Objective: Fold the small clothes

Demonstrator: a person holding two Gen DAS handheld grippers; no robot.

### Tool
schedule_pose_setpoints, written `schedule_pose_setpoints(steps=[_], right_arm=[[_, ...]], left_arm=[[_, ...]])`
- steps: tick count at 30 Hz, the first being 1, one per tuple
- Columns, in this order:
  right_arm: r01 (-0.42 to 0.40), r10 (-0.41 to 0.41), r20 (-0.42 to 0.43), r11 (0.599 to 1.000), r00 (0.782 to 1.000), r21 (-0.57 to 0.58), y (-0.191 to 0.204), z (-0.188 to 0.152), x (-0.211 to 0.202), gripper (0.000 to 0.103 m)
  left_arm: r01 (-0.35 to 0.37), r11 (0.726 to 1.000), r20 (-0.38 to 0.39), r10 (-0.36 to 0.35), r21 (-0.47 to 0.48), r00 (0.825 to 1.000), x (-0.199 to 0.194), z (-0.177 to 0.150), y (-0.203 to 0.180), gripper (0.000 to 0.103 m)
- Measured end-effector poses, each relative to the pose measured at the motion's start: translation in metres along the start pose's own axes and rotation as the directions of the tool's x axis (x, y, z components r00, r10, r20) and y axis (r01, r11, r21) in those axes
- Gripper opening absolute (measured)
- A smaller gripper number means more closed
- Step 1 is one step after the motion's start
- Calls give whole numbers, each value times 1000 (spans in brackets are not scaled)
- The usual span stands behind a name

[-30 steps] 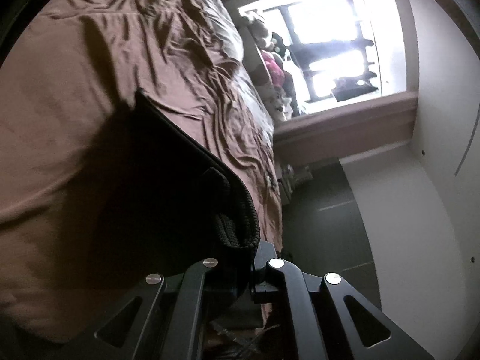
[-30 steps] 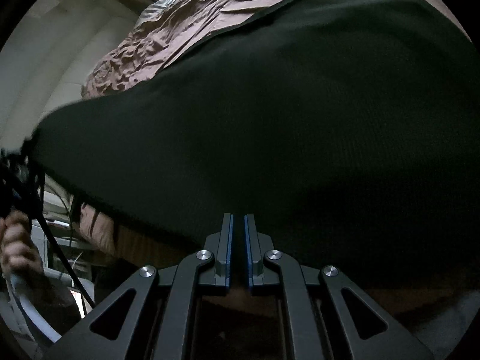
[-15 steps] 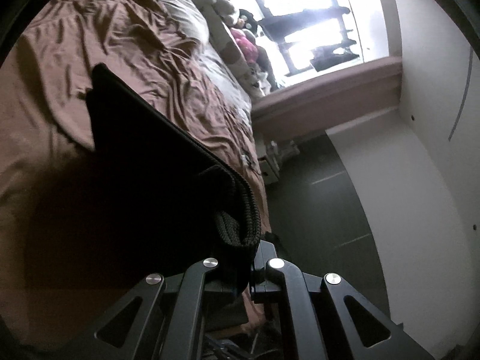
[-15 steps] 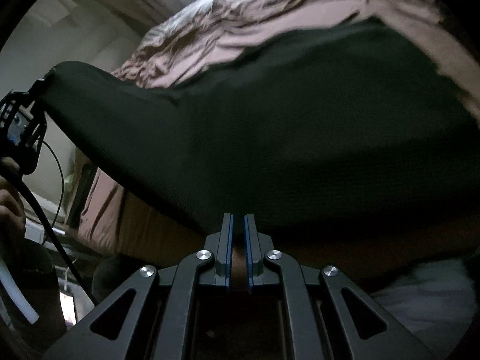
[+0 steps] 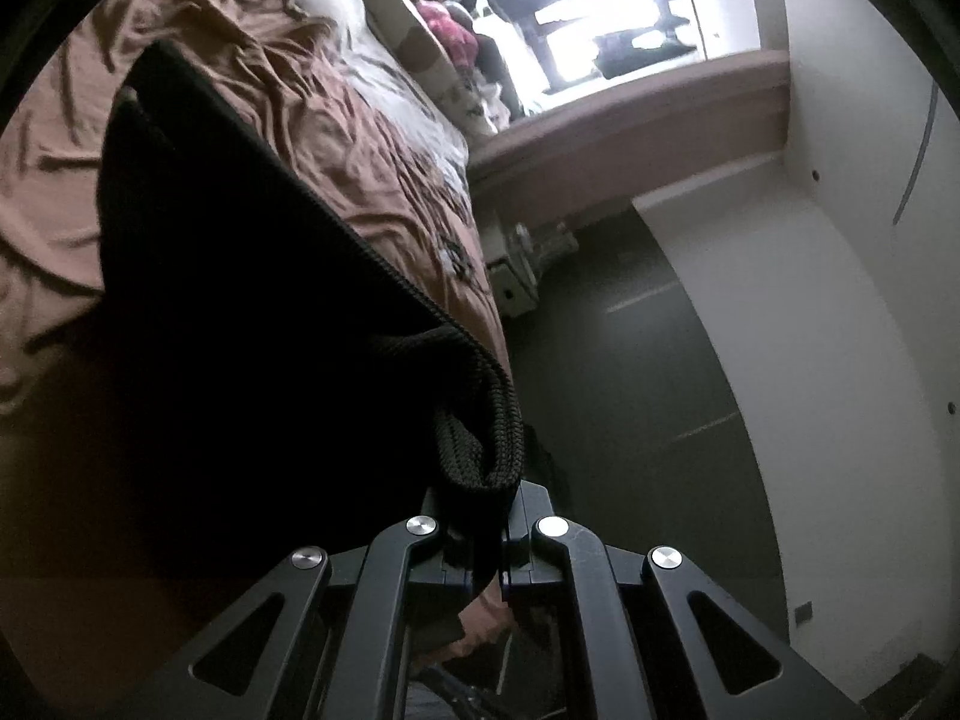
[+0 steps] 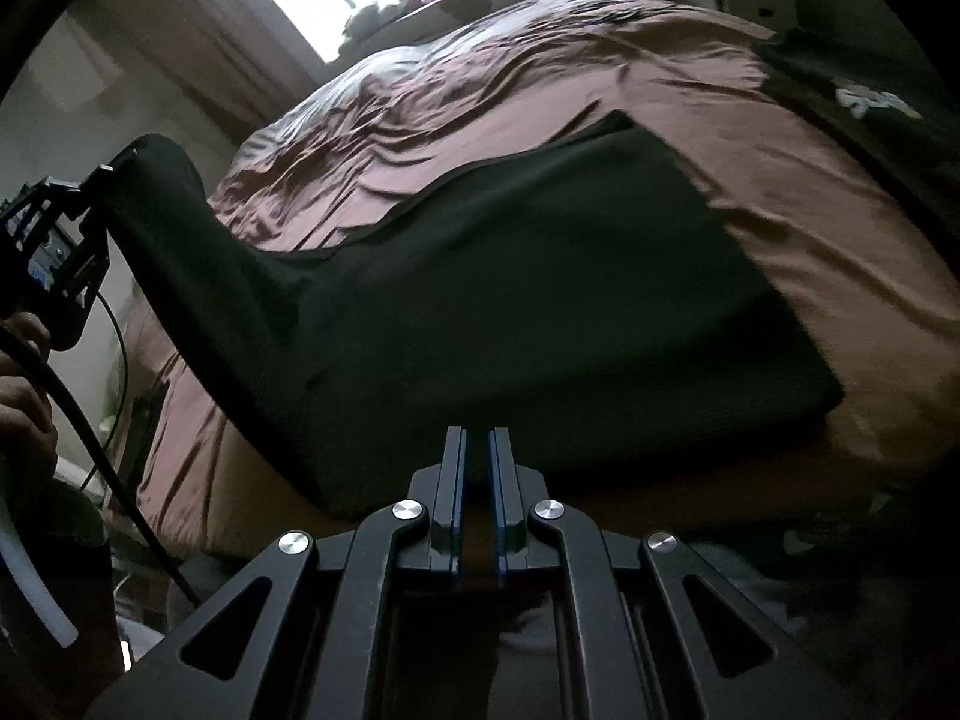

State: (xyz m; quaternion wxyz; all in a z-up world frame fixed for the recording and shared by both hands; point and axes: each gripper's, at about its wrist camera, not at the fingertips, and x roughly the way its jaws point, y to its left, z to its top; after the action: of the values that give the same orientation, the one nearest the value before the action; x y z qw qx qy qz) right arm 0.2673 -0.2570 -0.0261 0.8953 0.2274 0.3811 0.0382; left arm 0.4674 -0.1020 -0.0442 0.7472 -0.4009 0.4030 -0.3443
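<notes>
Two grippers are in my views, both clamped on one black knit garment (image 6: pixel 540 300). I read the left gripper (image 5: pixel 501 534) as closed on a bunched ribbed edge, which rises between its fingers. From the right wrist camera, the same left gripper (image 6: pixel 90 192) appears at the far left, holding a raised corner, with a hand (image 6: pixel 24 372) and cable below it. The right gripper (image 6: pixel 477 480) has its blue-lined fingers nearly together at the garment's near edge; I cannot see the pinched cloth itself, as the fingers cover it. The garment's middle sags onto the wrinkled brown bedsheet (image 6: pixel 810 180). No containers are visible. A dark item with white print (image 6: pixel 870 99) lies at the right, cut off. Objects on the windowsill (image 5: pixel 450 30) are backlit and indistinct.
</notes>
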Motion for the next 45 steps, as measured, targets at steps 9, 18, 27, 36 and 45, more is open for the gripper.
schedule_pose_setpoints(steps=[9,18,27,36,45], right_arm=[[54,-56,27,997,998,61,-34,0,-31,5],[61,-65,23,988,998,139,-76,1,-49,5],[51,-57,16,972,998,231,-109,-2,-59,5],[41,-45,8,955,999,294,-135,-5,-64,5],[30,-32,2,943,999,331,-147,-11,-67,5]], left_arm=[[18,999,-137,-14,30,990,86,-28,-19,5],[-8,999,-289,20,45,957,162,-71,-17,5],[-30,999,-389,40,31,920,208,-114,-7,5],[-48,998,-463,61,41,884,231,-148,1,5],[-66,997,-499,77,39,863,239,-170,10,5]])
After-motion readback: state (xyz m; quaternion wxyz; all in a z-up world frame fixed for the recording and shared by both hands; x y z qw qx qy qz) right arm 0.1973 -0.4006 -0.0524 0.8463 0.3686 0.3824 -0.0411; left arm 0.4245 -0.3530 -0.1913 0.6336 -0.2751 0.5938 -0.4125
